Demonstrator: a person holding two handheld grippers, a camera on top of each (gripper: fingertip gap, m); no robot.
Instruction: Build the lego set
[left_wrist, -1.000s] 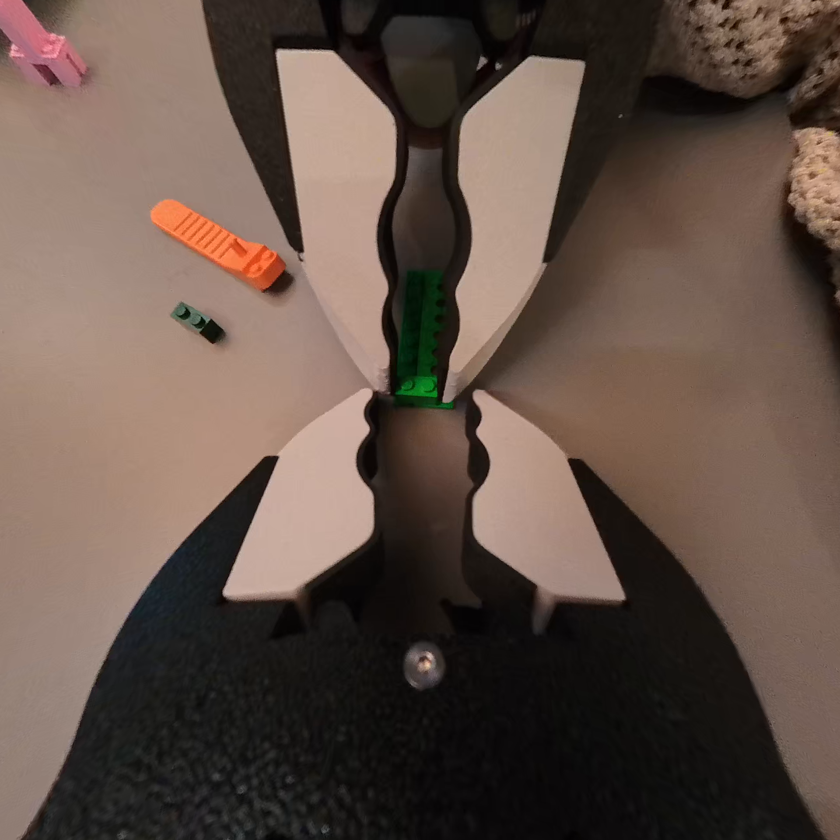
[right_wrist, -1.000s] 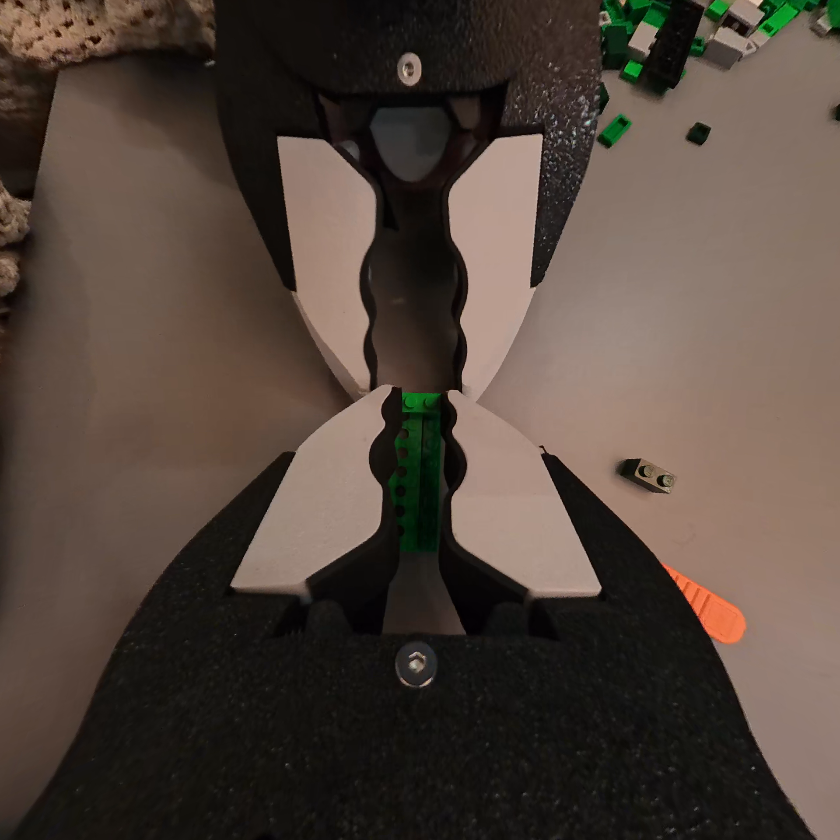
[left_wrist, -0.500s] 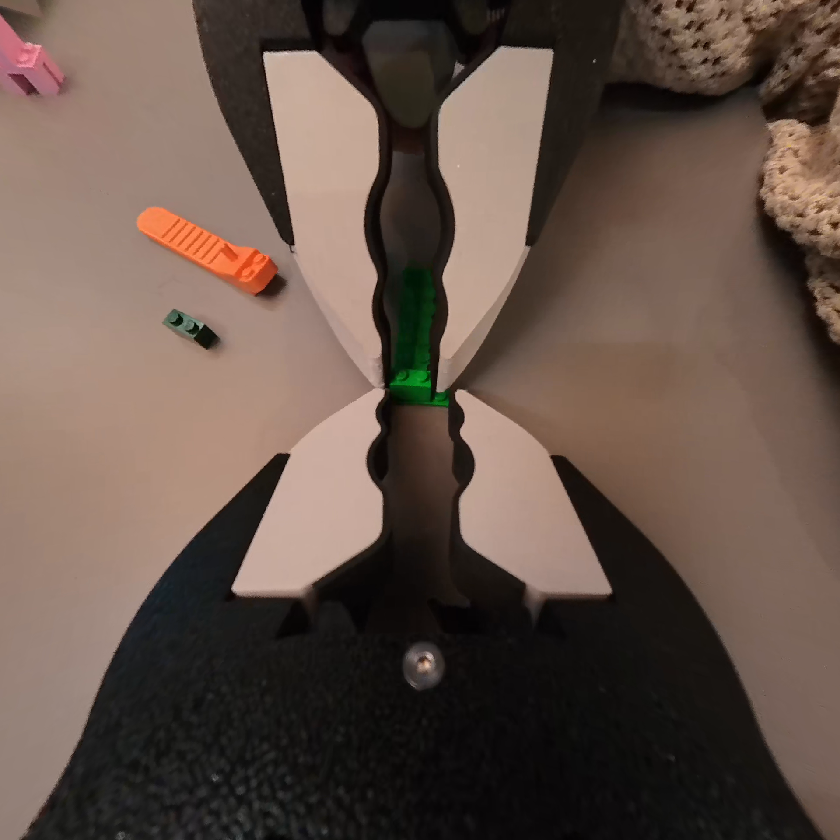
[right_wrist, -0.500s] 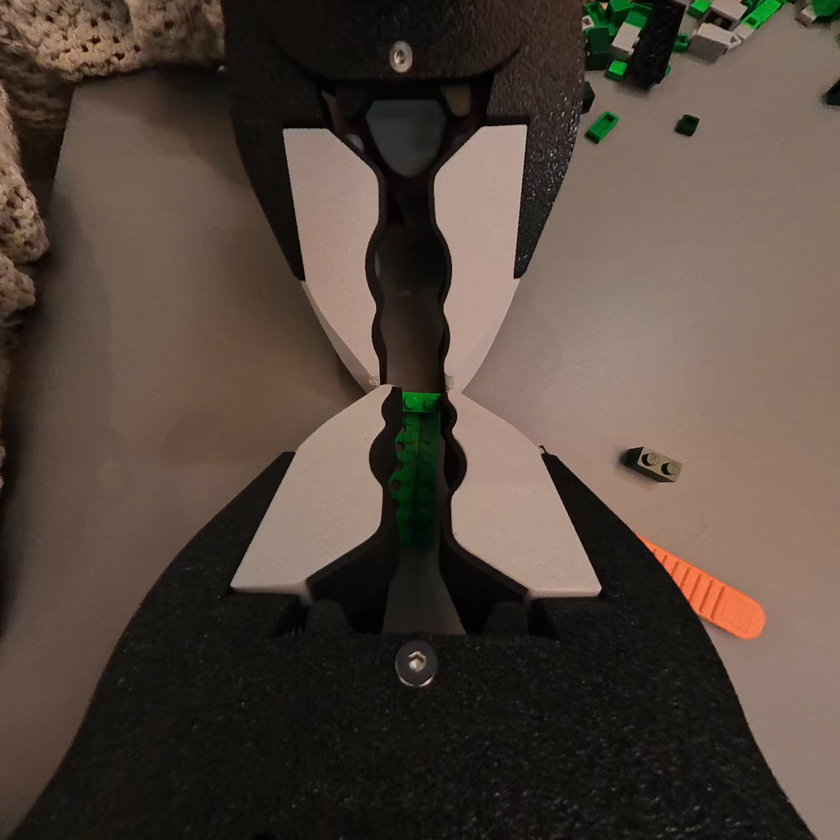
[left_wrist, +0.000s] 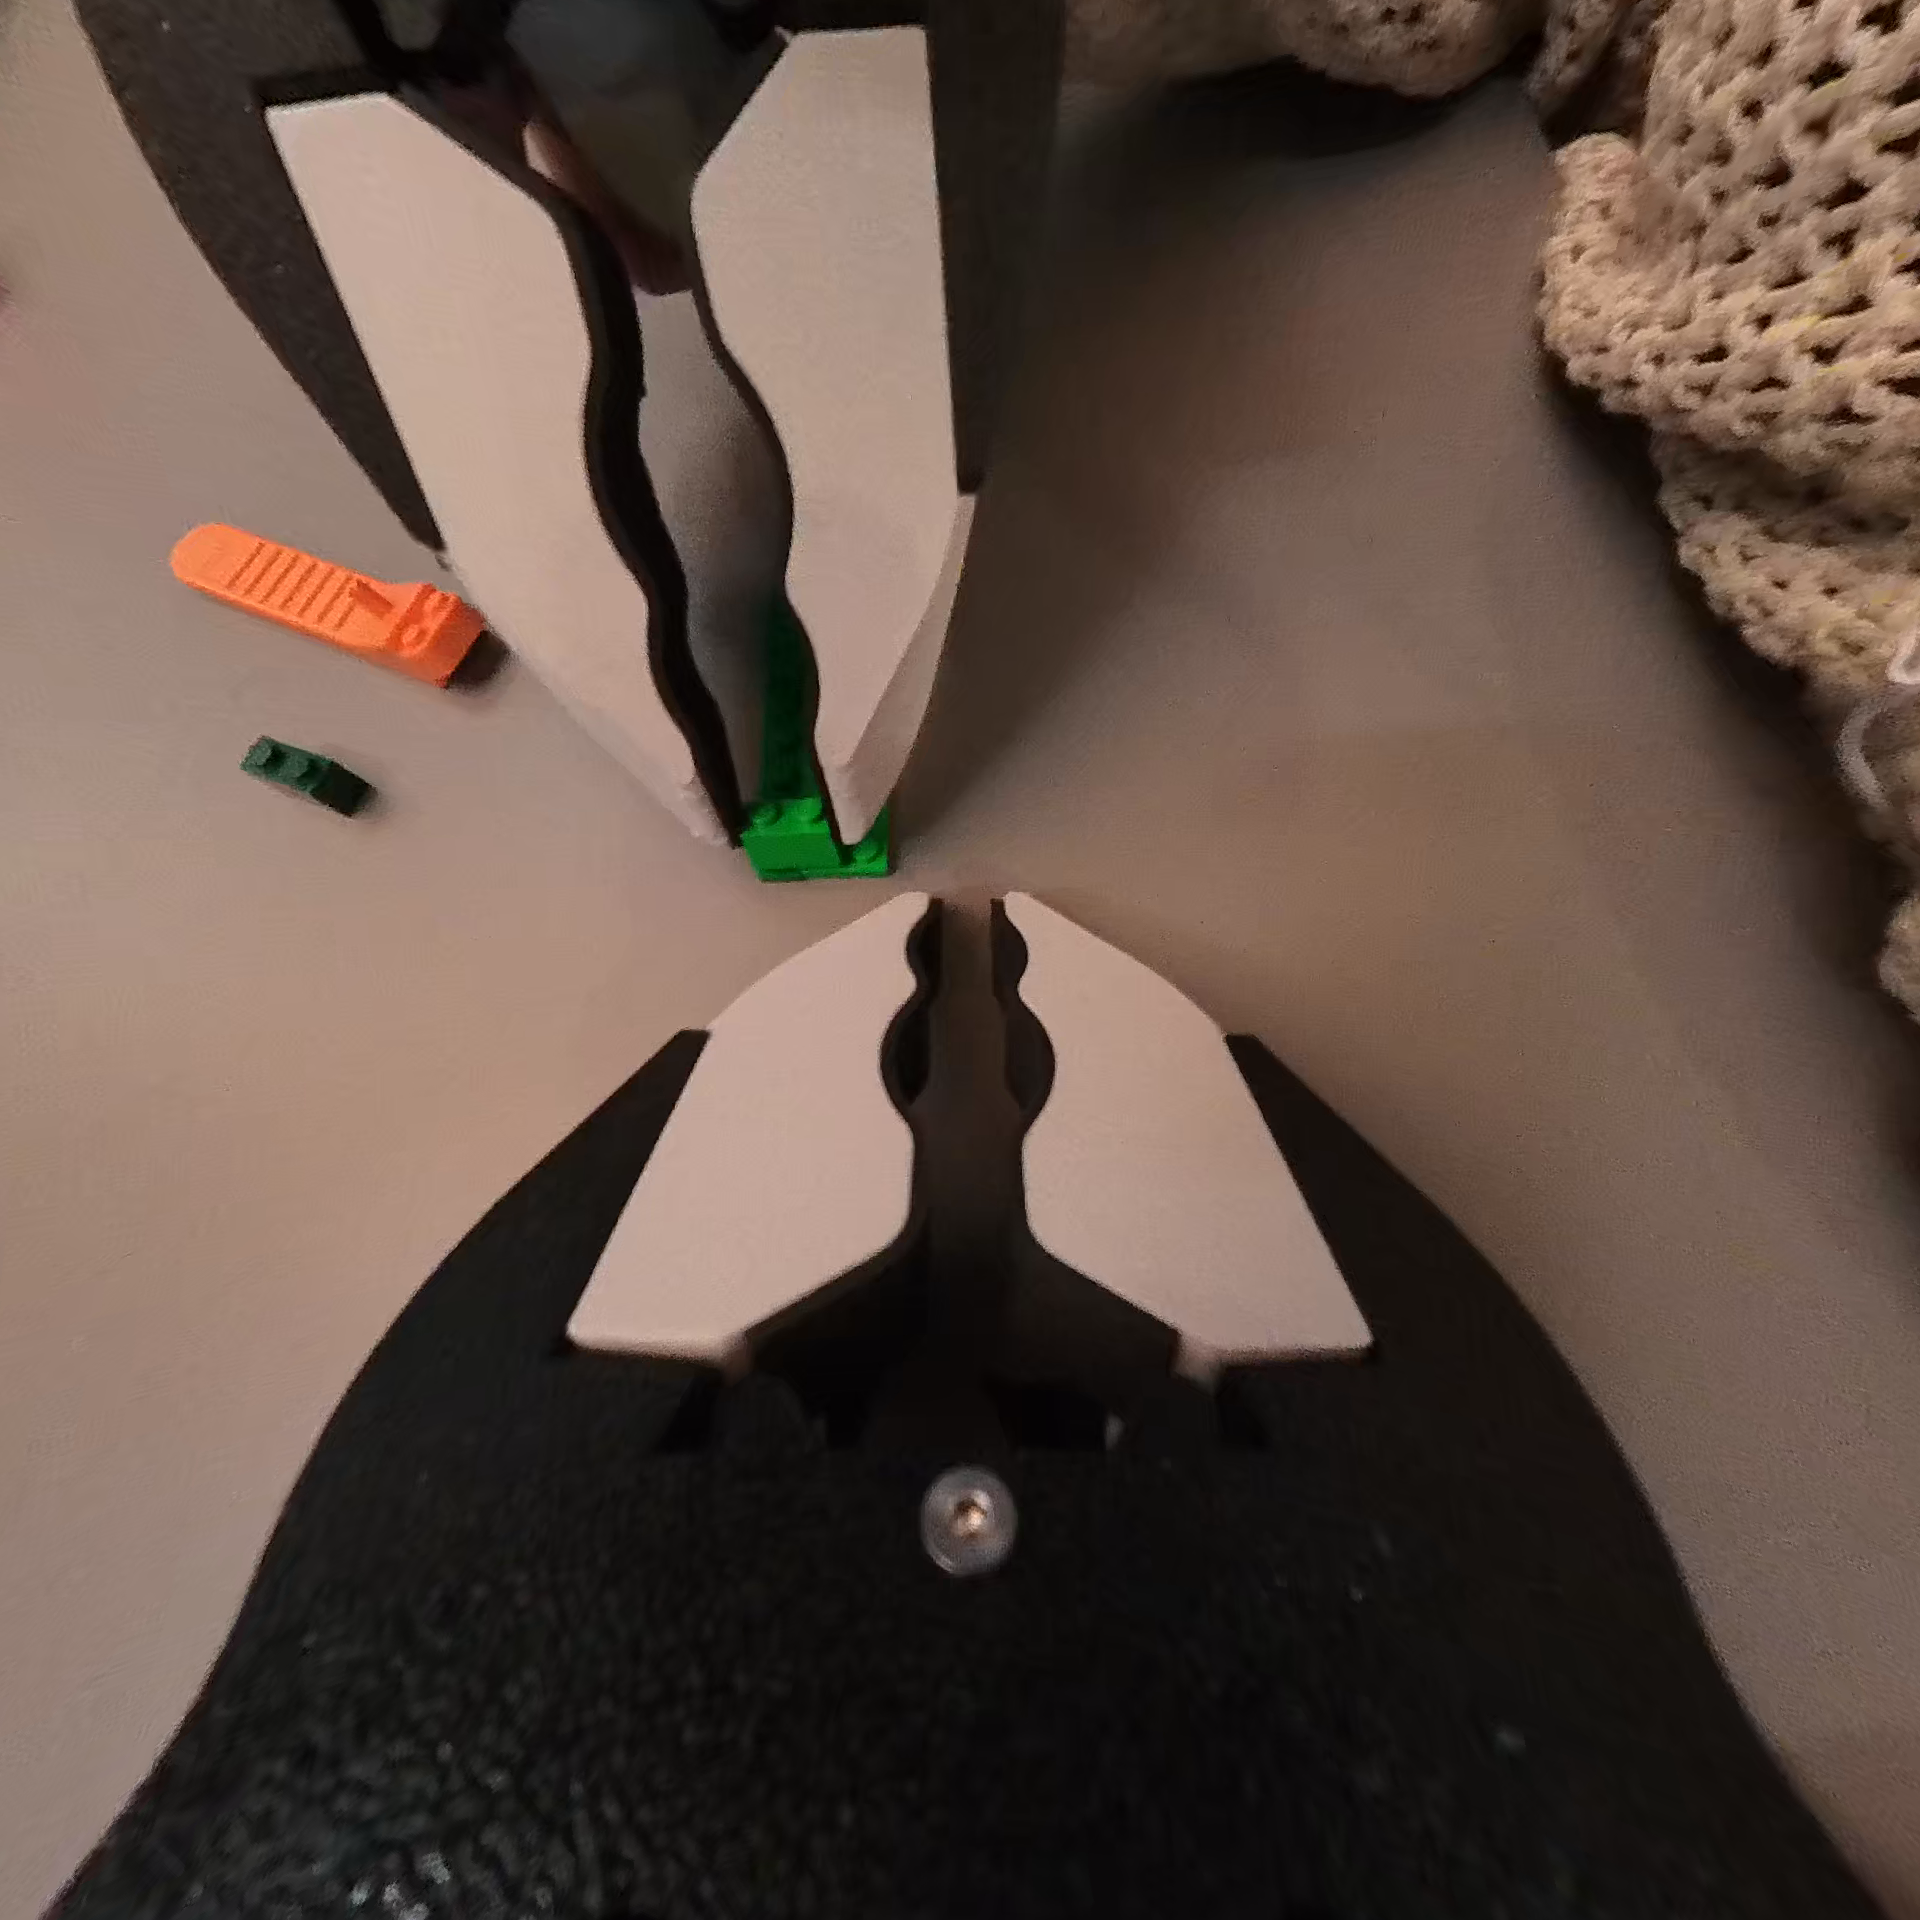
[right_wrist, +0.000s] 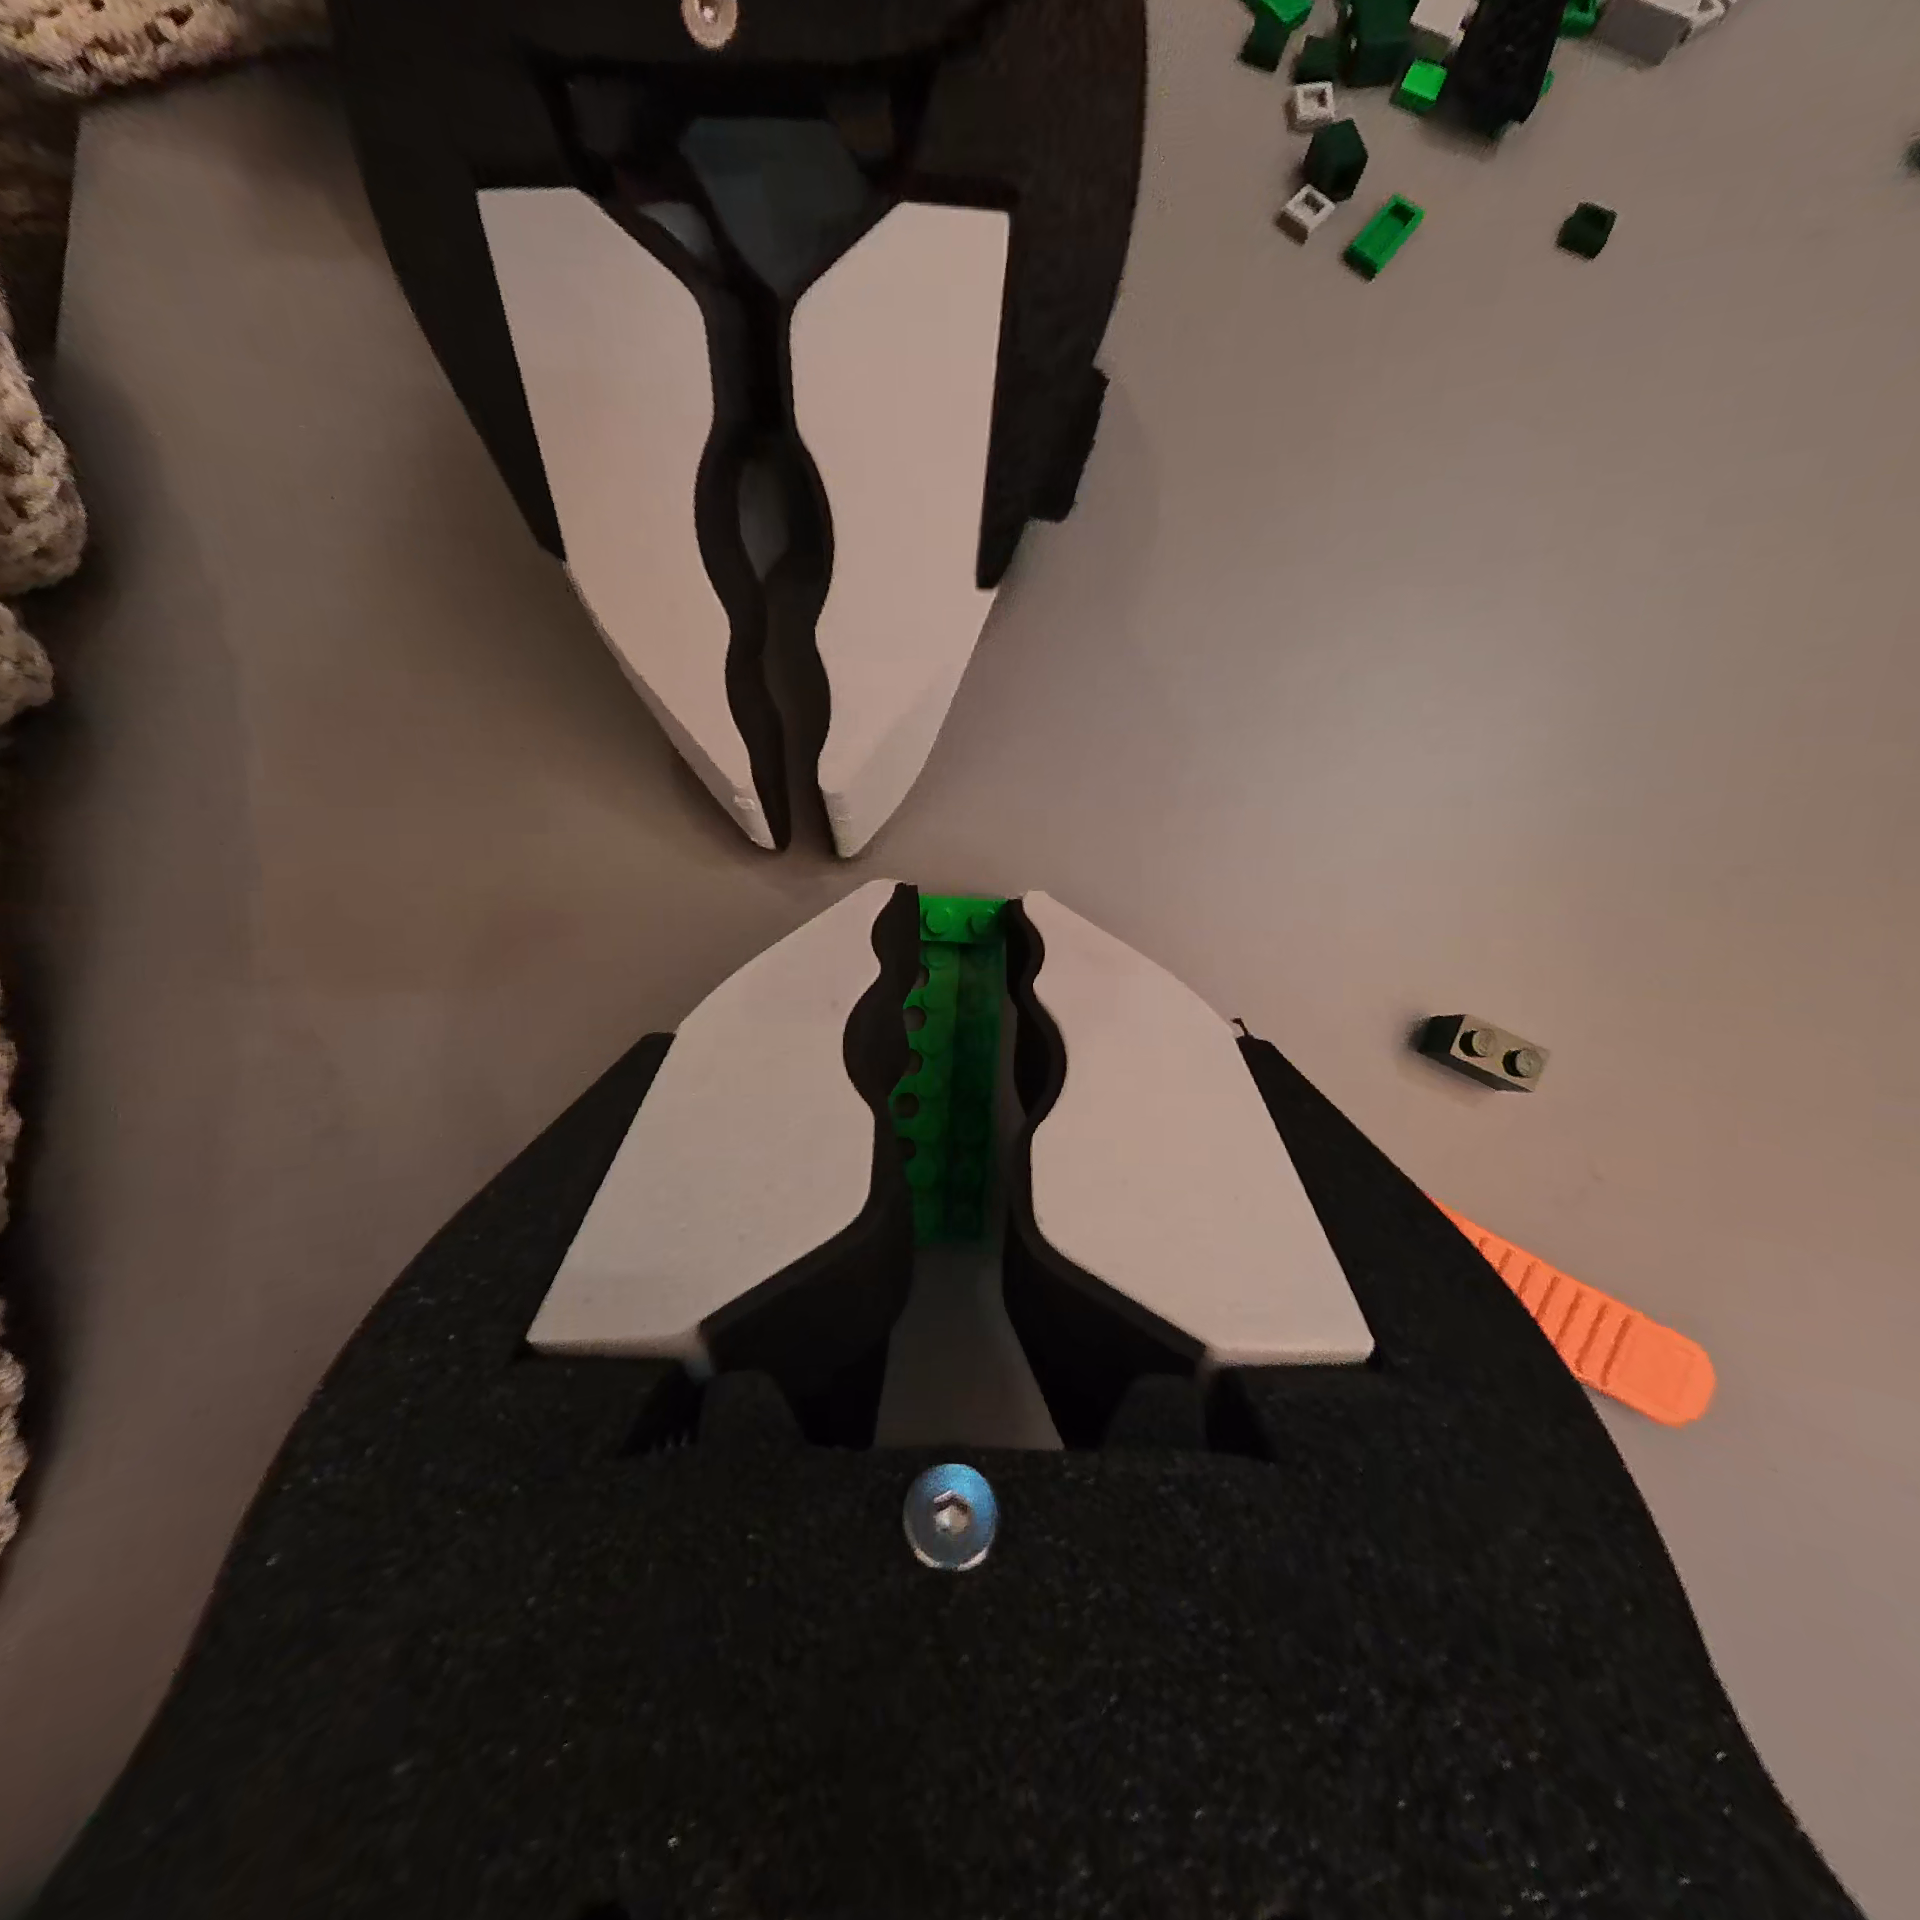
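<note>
The right tongs (right_wrist: 961, 902) are clamping a bright green lego strip (right_wrist: 954, 1081) lengthwise between the jaws, with its studded end poking out just past the tips. Facing them tip to tip, the left tongs (right_wrist: 805, 831) are sitting nearly closed on nothing, just apart from that green end. Off to the right tongs' right side an orange brick separator (right_wrist: 1590, 1330) is lying on the grey table (right_wrist: 1455, 675), a small dark two-stud brick (right_wrist: 1486, 1051) a bit beyond it. Farther out on that same side a loose pile of green, grey and black pieces (right_wrist: 1392, 114) is sitting, and a cream knitted blanket (left_wrist: 1756, 343) is bunching at the table edge
</note>
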